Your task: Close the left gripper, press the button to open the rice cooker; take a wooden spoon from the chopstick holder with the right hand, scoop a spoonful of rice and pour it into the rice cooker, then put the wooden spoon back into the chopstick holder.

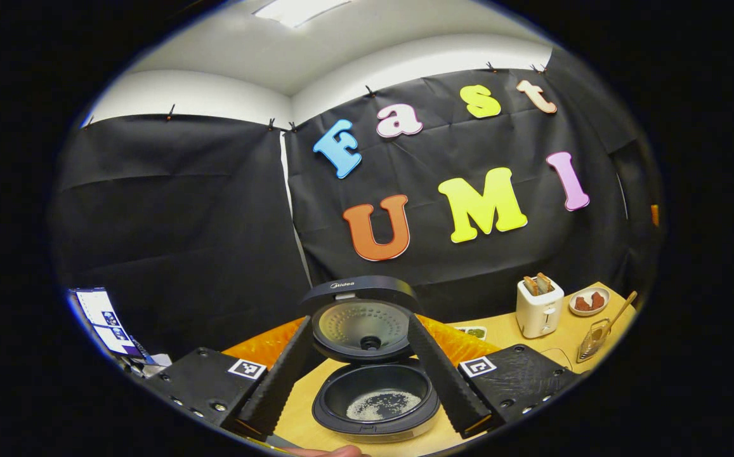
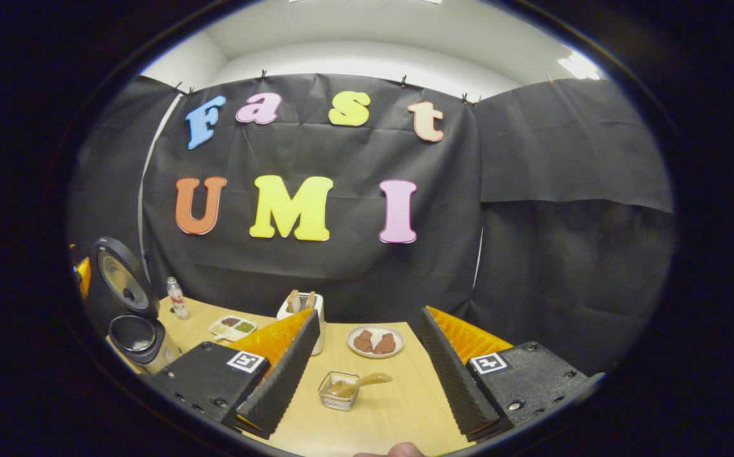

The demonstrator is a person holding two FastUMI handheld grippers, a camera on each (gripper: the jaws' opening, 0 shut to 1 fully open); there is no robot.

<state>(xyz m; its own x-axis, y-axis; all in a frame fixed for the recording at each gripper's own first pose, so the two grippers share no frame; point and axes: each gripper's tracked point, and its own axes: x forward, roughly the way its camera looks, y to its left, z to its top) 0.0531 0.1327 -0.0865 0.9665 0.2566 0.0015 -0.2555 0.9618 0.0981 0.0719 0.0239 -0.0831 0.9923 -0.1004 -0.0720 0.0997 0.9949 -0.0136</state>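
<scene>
Dark cooker and pale wood table, with small spots of colour.

The cooker (image 1: 376, 393) is black, its raised lid (image 1: 361, 304) black outside with a silvery-grey dotted inner plate; white rice (image 1: 382, 404) speckles the bottom of the dark pot. The table (image 2: 392, 406) is light yellowish wood. The toaster (image 1: 538, 308) is white and holds brown toast. The plate (image 2: 375, 341) is pale and carries two reddish-brown pieces. The holder (image 2: 339, 390) is clear with a metal-grey rim, and the spoon (image 2: 357, 384) in it is tan wood. A white tray (image 2: 232, 327) shows green and brown fillings. The bottle (image 2: 177, 298) is clear with a red-and-white label.
</scene>
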